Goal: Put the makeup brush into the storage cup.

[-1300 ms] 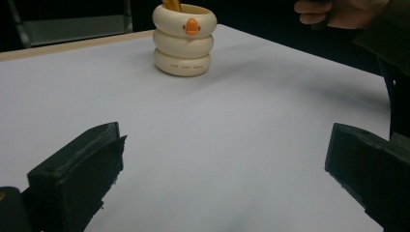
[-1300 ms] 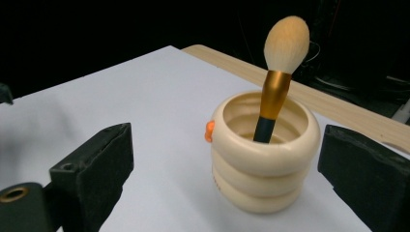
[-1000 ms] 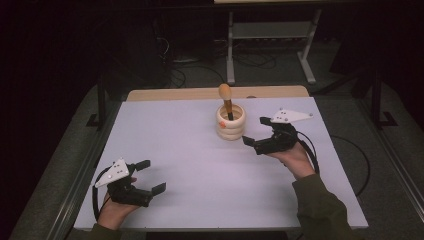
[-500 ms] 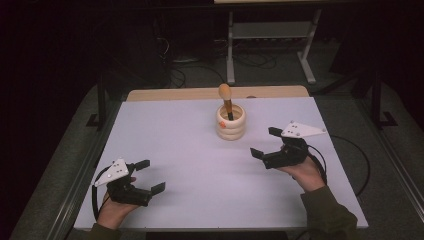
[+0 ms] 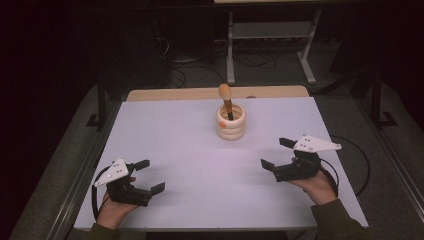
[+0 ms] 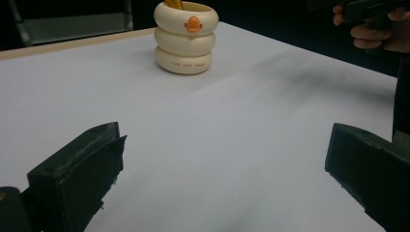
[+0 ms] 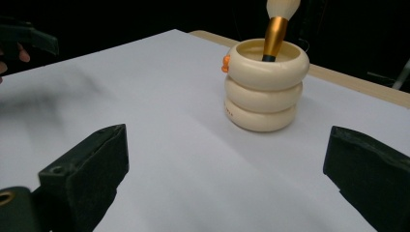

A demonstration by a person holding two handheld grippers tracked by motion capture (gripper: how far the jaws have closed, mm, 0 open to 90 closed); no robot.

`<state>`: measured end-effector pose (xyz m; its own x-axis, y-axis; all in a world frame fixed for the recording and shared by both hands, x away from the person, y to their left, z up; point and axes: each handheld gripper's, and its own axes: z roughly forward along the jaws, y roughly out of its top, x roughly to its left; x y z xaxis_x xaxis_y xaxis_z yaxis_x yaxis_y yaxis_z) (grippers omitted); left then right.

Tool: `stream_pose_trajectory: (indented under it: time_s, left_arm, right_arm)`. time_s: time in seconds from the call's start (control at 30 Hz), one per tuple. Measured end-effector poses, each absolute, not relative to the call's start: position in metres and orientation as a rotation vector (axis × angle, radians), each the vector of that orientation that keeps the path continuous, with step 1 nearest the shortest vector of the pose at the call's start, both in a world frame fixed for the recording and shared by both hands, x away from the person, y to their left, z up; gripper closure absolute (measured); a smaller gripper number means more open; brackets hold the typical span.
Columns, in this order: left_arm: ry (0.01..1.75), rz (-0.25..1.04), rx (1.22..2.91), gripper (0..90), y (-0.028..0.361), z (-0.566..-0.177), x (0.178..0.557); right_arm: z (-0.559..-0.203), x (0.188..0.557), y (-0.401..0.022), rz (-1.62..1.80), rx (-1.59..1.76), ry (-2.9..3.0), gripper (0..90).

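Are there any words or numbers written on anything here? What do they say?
Cream ringed holder shaped like three stacked rings, with an orange duck beak: one small line of brown letters on its bottom ring, too small and blurred to read.
White table sheet: no writing.
Brush with a gold-coloured handle standing in the holder: no writing visible.
Left tongs and right tongs: no readable marks.

The left gripper (image 5: pixel 149 175) sits at the near left, held low in the left hand (image 5: pixel 116 209), jaws spread wide and empty, pointing right and slightly far. The right gripper (image 5: pixel 277 153) sits at the near right in the right hand (image 5: pixel 314 184), jaws equally wide, aimed left.
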<state>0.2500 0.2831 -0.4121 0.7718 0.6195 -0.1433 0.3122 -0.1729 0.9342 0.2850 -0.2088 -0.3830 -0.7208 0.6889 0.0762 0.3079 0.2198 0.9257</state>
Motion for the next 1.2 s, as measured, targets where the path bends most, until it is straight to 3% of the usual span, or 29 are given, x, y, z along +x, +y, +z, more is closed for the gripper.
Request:
stream_pose_trajectory:
  time_s: [0.67,1.2]
  left_arm:
    - [0.726,0.316,1.789,0.0,0.283,-0.413,0.251]
    - [0.710,0.300,1.822,0.0,0.281,-0.416,0.251]
  right_arm:
    - [-0.400,0.251,-0.233,1.490,0.948,2.123,1.5]
    - [-0.412,0.246,-0.242,1.468,0.960,2.148,1.5]
